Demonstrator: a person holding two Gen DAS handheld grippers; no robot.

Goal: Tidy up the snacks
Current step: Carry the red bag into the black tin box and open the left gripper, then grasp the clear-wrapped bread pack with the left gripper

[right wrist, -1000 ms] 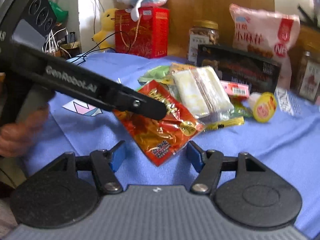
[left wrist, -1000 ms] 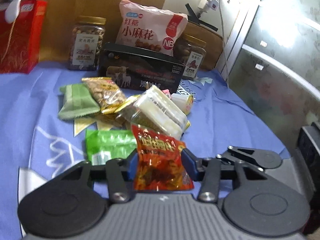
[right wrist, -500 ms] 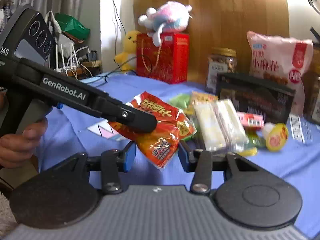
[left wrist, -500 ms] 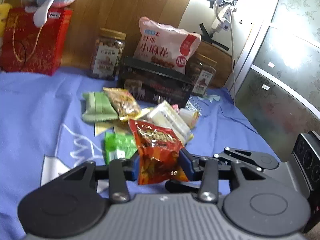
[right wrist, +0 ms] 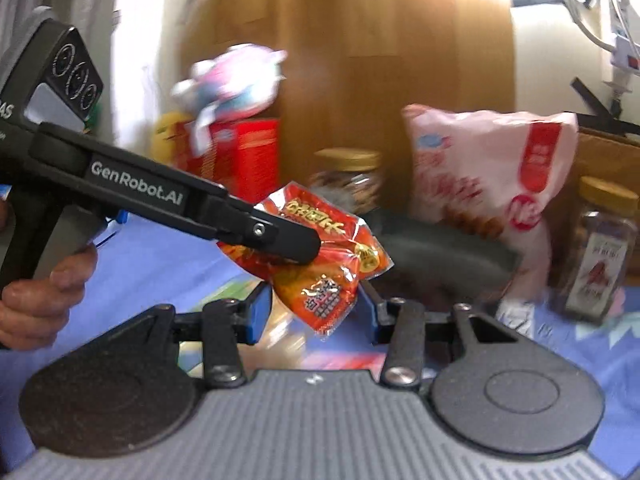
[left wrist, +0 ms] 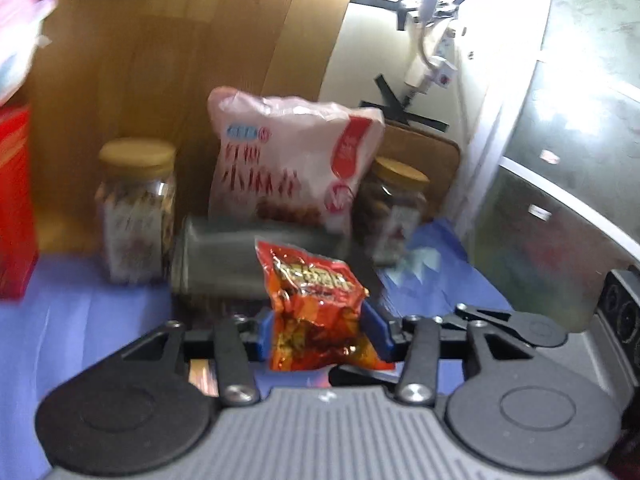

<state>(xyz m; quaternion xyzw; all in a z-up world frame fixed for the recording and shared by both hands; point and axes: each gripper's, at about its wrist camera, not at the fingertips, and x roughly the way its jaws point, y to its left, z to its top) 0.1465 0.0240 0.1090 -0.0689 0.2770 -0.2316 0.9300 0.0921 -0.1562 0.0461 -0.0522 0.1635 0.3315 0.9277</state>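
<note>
A red snack packet (left wrist: 312, 300) hangs in the air between both grippers. My left gripper (left wrist: 320, 334) has its blue pads against the packet's sides while its jaws are opening. In the right wrist view its black finger (right wrist: 280, 236) lies across the packet (right wrist: 320, 264) from the left. My right gripper (right wrist: 314, 312) grips the packet's lower corner, a pad on each side. One right finger (left wrist: 504, 322) shows low on the right in the left wrist view. Both views are blurred by motion.
Behind stand a pink snack bag (left wrist: 292, 168), two gold-lidded jars (left wrist: 136, 208) (left wrist: 396, 208) and a dark box (left wrist: 224, 264) against a wooden board. A red box (right wrist: 240, 152) with a plush toy (right wrist: 236, 80) sits left. Blue cloth (left wrist: 80, 320) lies below. A hand (right wrist: 40, 292) holds the left gripper.
Both grippers rose with the red packet and moved towards the back row; the pile of small snacks dropped out of view. The right jaws narrowed from wide open onto the packet's corner.
</note>
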